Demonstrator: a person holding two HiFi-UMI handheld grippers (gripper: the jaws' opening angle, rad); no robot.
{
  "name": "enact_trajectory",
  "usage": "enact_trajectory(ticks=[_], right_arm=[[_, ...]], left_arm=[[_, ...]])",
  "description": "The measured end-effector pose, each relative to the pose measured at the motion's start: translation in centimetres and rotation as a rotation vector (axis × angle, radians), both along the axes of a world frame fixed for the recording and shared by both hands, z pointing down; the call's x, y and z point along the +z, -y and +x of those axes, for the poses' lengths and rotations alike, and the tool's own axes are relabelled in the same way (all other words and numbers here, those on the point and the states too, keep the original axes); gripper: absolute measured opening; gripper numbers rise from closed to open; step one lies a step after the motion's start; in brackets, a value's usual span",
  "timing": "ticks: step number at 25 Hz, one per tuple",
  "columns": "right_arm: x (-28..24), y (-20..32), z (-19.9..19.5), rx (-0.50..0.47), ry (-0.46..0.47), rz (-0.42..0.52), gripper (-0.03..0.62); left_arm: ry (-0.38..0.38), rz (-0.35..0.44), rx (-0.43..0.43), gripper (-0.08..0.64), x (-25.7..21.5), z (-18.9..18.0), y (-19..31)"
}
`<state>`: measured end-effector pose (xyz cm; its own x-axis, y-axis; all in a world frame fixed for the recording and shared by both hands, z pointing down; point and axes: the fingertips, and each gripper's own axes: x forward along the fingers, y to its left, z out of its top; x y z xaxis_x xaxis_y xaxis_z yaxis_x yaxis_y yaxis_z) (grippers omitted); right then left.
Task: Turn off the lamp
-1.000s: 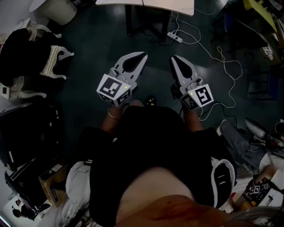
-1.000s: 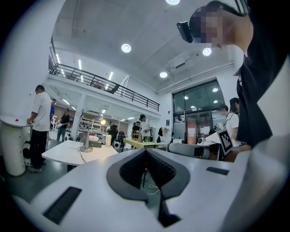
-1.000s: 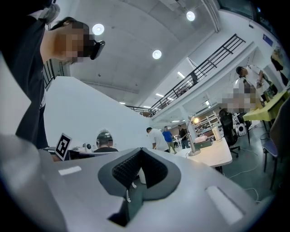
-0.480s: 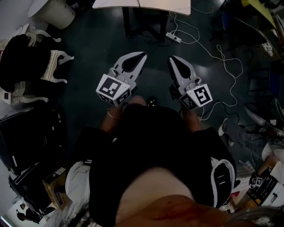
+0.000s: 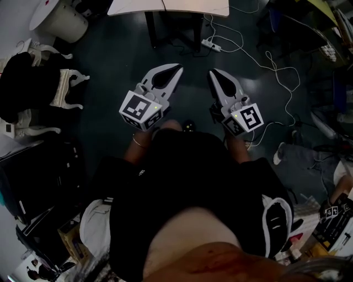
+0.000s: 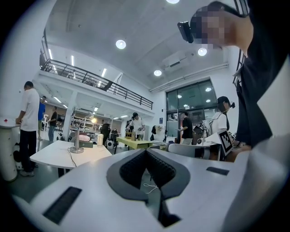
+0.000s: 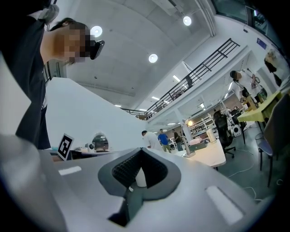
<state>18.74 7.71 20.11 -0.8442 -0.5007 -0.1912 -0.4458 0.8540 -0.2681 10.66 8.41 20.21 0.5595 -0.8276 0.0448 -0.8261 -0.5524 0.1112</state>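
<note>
The lamp point(image 6: 76, 146) stands far off on a white table point(image 6: 54, 156): a thin metal stem on a round base, with its bulb point(image 6: 94, 120) glowing. The right gripper view also catches the lamp point(image 7: 187, 144) on that table, its bulb point(image 7: 190, 123) lit. In the head view the lamp is out of sight. I hold both grippers side by side in front of my waist, pointing forward over the dark floor. My left gripper point(image 5: 177, 67) point(image 6: 146, 152) is shut with nothing in it. My right gripper point(image 5: 212, 71) point(image 7: 139, 149) is shut and empty too.
The white table's edge point(image 5: 165, 6) lies ahead at the top of the head view, with a power strip point(image 5: 212, 45) and white cables point(image 5: 278, 82) on the floor beside it. A white bin point(image 5: 60, 19) and a clothes-draped chair point(image 5: 33, 82) stand left. Several people stand in the hall.
In the head view the floor, table and cables have slid left and up a little. Both grippers keep their places before me, still shut.
</note>
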Motion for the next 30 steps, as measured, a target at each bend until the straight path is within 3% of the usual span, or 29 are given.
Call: enact_trajectory(ticks=[21,30], right_arm=[[0.4,0.1,-3.7,-0.088,-0.007,-0.007,0.000],[0.5,0.8,-5.0,-0.063,-0.020,-0.018,0.000]], left_arm=[[0.006,-0.004,-0.116,0.008,0.2,-4.2,-0.6],[-0.002,0.004,-0.085,0.008,0.2,-5.3,0.7]])
